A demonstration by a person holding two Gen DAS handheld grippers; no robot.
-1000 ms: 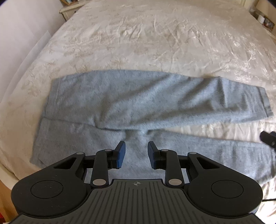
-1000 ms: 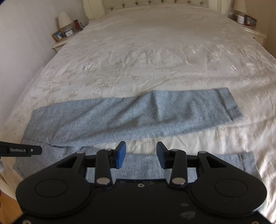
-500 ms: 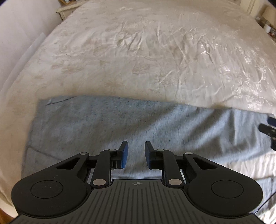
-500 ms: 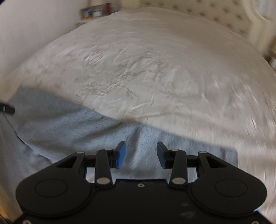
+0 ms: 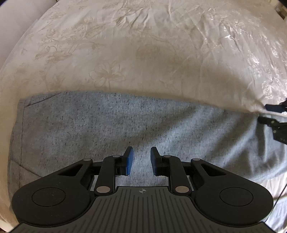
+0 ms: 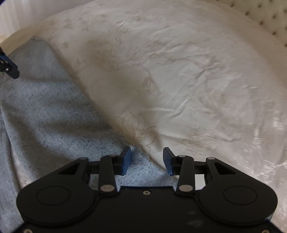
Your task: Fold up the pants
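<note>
Grey-blue speckled pants (image 5: 107, 125) lie flat across the bed, waistband at the left. My left gripper (image 5: 141, 157) is open and empty, low over the middle of the far leg's fabric. In the right wrist view the pants (image 6: 44, 116) run off to the left, and my right gripper (image 6: 147, 157) is open and empty, hovering over the far edge of the leg where it meets the sheet. The right gripper also shows at the right edge of the left wrist view (image 5: 274, 114). The left gripper shows at the left edge of the right wrist view (image 6: 8, 67).
A cream floral bedspread (image 5: 143, 44) covers the bed beyond the pants. A tufted headboard (image 6: 269, 16) stands at the far right. The bed's left edge (image 5: 5, 53) drops off beside the waistband.
Both grippers have moved forward and down, close over the far leg. The near leg has dropped out of view. The right gripper has also swung to the right. Both stay open.
</note>
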